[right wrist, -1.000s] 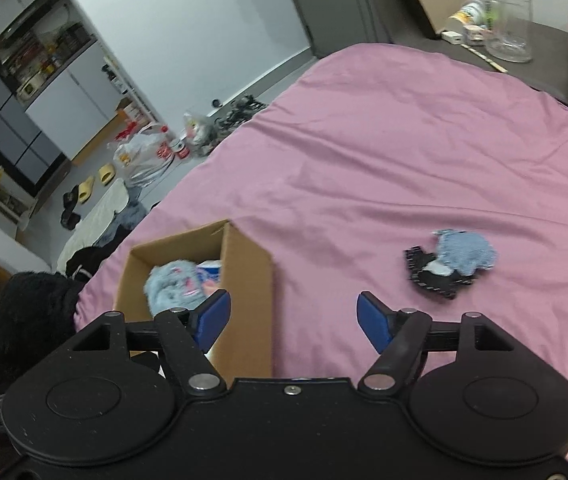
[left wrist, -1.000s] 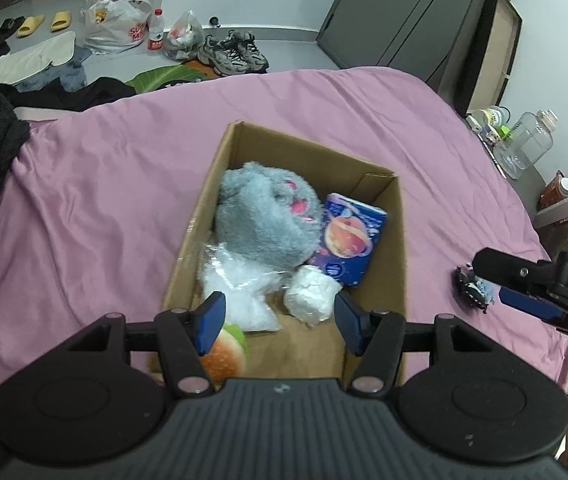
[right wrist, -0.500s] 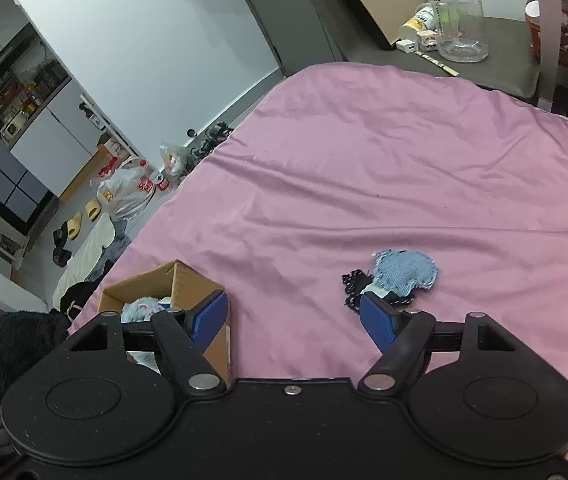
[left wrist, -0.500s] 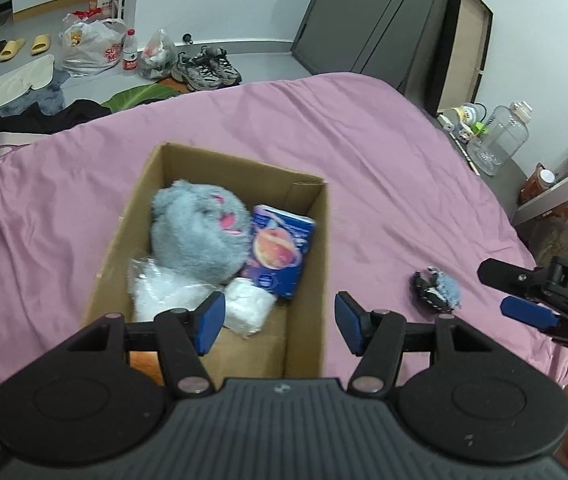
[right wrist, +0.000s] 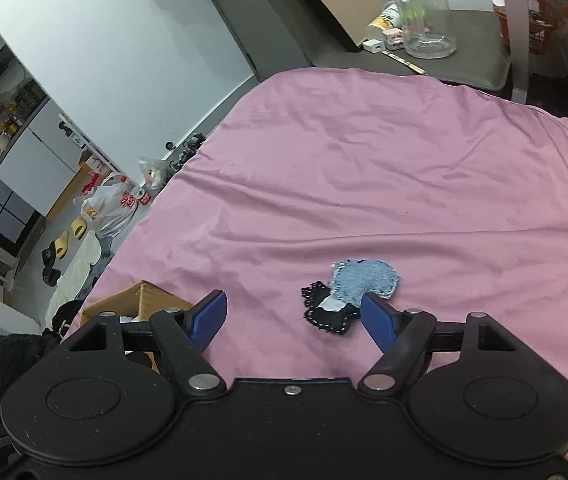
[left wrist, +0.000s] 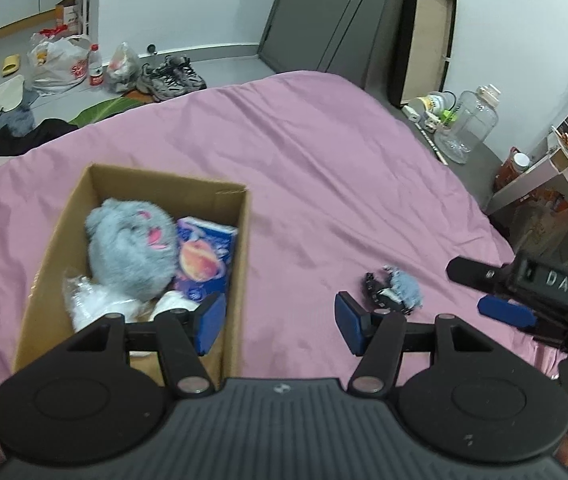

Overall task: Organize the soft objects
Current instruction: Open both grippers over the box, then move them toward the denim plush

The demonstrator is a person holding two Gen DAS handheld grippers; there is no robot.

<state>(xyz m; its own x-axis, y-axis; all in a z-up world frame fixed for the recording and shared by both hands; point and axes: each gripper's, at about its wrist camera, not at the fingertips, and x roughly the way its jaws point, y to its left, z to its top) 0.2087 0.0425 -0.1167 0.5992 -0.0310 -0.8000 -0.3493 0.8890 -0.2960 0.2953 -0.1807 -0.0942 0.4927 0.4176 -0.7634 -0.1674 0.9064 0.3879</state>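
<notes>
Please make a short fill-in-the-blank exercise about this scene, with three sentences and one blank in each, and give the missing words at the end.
1. The grey plush toy lies inside the ____ box.
2. The small denim and black lace item lies on the ____ bedsheet, outside the box.
3. The fingers of the right gripper are ____, and hold nothing.

Missing words: cardboard; pink; open
</notes>
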